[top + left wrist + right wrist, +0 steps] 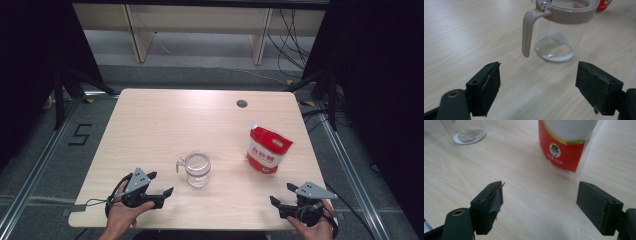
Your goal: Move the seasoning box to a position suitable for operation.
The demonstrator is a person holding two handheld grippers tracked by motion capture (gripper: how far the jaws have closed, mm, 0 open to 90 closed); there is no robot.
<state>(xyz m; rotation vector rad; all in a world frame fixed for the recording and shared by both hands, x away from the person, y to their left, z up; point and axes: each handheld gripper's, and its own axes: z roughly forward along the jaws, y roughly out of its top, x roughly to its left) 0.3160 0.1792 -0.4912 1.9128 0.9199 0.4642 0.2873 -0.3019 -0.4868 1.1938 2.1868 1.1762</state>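
1. My left gripper [161,183] sits near the table's [150,120] front-left corner; fingers [484,87] spread wide, nothing btwn them.
2. My right gripper [282,194] is at the front-right corner, fingers [486,207] also wide apart, empty.
3. Clear plastic jug w/ beige rim & handle [196,169] stands upright mid-table, toward the front edge, just ahead of left fingers.
4. Red-and-white standing pouch [267,149] is right of the jug, near the right edge, apart from both grippers.
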